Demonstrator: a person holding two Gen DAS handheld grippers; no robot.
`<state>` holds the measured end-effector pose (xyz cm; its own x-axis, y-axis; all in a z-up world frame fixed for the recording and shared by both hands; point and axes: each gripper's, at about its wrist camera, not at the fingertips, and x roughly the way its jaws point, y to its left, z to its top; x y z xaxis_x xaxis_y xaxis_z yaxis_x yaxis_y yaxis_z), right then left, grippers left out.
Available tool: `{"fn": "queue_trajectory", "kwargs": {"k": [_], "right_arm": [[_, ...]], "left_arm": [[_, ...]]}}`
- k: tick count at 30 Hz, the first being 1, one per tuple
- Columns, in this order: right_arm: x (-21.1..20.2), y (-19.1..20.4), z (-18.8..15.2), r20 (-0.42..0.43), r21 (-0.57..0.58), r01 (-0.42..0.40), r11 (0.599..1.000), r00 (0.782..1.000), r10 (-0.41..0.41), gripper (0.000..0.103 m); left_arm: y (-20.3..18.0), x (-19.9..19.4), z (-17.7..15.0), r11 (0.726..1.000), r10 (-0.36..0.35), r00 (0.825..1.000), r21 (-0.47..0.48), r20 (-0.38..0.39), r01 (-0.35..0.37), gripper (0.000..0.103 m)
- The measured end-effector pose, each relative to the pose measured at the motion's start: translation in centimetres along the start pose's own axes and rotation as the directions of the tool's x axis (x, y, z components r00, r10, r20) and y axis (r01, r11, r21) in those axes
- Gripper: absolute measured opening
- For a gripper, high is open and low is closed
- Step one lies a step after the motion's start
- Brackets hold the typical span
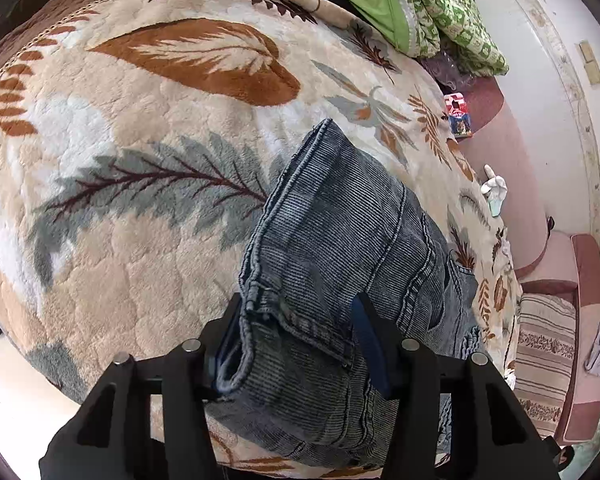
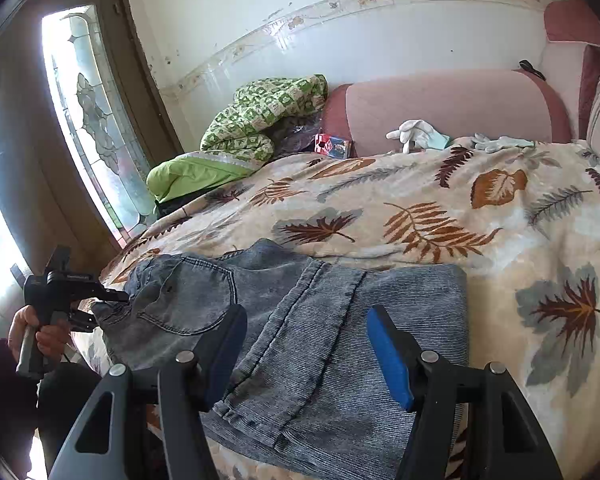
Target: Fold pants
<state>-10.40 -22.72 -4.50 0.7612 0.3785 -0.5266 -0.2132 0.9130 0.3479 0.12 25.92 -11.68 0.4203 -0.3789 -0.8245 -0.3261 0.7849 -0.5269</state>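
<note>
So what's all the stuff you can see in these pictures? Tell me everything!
jeans: one, blue-grey, folded on the blanket
blanket: one, cream with leaves, over the bed
quilt: one, green, bunched by the wall
gloves: a few, white, at the headboard
headboard: one, pink, behind the bed
small box: one, red and blue, by the headboard
left gripper: one, black, jeans' edge between its fingers
right gripper: one, black with blue pads, open above the jeans
hand: one, holding the left gripper's handle

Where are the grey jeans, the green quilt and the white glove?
grey denim jeans [image 2: 204,292], right wrist view, back pocket.
green patterned quilt [image 2: 260,116], right wrist view, bunched top.
white glove [image 2: 414,130], right wrist view, palm.
</note>
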Motion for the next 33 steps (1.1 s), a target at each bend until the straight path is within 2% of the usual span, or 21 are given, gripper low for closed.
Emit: {"fn": "queue_trajectory", "kwargs": {"k": [1, 2, 3, 7, 8, 9, 10, 12, 14, 17, 19, 23, 26, 30, 33], "right_arm": [[0.0, -0.1, 0.0, -0.001, 0.003, 0.002, 1.0, 1.0, -0.002, 0.065], [0.1, -0.1, 0.0, -0.004, 0.007, 0.004, 1.0, 1.0, -0.004, 0.065], [0.2, -0.2, 0.1, -0.006, 0.01, 0.005, 1.0, 1.0, -0.005, 0.065], [0.2, -0.6, 0.1, -0.003, 0.021, 0.016, 1.0, 1.0, -0.015, 0.065], [0.1, -0.7, 0.2, -0.001, 0.025, 0.016, 1.0, 1.0, -0.016, 0.065], [0.1, -0.8, 0.2, 0.001, 0.031, 0.015, 0.999, 1.0, -0.015, 0.065], [0.2, -0.9, 0.2, 0.002, 0.036, 0.013, 0.999, 1.0, -0.013, 0.065], [0.2, -1.0, 0.3, 0.0, 0.047, 0.01, 0.999, 1.0, -0.01, 0.065], [0.3, -1.2, 0.3, -0.001, 0.055, 0.015, 0.998, 1.0, -0.015, 0.065], [0.3, -1.6, 0.3, 0.0, 0.073, 0.026, 0.997, 1.0, -0.026, 0.065], [0.2, -2.1, 0.4, 0.004, 0.096, 0.035, 0.995, 0.999, -0.036, 0.065], [0.5, -3.6, 0.5, -0.012, 0.161, 0.076, 0.984, 0.997, -0.075, 0.065], [0.7, -5.2, 0.6, -0.028, 0.232, 0.101, 0.967, 0.995, -0.097, 0.065], [-0.1, -7.8, 0.6, -0.019, 0.35, 0.13, 0.928, 0.991, -0.131, 0.065], [-1.9, -10.0, 1.0, 0.038, 0.445, 0.119, 0.888, 0.988, -0.151, 0.065]], "left_arm": [[-0.2, 0.4, 0.3, 1.0, -0.012, 1.0, 0.008, -0.015, 0.012, 0.071], [-0.4, 0.6, 0.5, 0.999, -0.035, 0.999, 0.013, -0.029, 0.035, 0.085], [-0.9, 0.7, 0.7, 0.999, -0.045, 0.998, 0.022, -0.036, 0.045, 0.092], [-2.2, 1.4, 0.3, 0.994, 0.011, 1.0, 0.109, 0.006, -0.011, 0.092], [-2.7, 1.4, 0.1, 0.989, 0.036, 0.999, 0.143, 0.023, -0.039, 0.078], [-3.1, 1.2, -0.2, 0.982, 0.07, 0.996, 0.175, 0.046, -0.077, 0.052], [-3.0, 1.2, -0.1, 0.978, 0.087, 0.995, 0.184, 0.058, -0.096, 0.046], [-2.4, 0.9, 0.2, 0.984, 0.047, 0.998, 0.169, 0.051, -0.055, 0.028], [-2.4, 0.3, 0.2, 0.984, 0.034, 0.997, 0.174, 0.066, -0.045, 0.024], [-4.4, -0.8, -0.8, 0.963, 0.054, 0.989, 0.255, 0.135, -0.088, 0.019], [-6.2, -2.0, -1.5, 0.95, 0.033, 0.984, 0.301, 0.172, -0.085, 0.019], [-10.7, -5.4, -3.3, 0.907, -0.042, 0.971, 0.416, 0.234, -0.061, 0.019], [-14.7, -7.3, -5.1, 0.86, -0.103, 0.964, 0.509, 0.246, -0.038, 0.019], [-20.5, -8.4, -8.3, 0.776, -0.172, 0.959, 0.631, 0.224, -0.008, 0.018], [-24.8, -8.1, -11.5, 0.7, -0.203, 0.962, 0.714, 0.182, 0.012, 0.018]]}}
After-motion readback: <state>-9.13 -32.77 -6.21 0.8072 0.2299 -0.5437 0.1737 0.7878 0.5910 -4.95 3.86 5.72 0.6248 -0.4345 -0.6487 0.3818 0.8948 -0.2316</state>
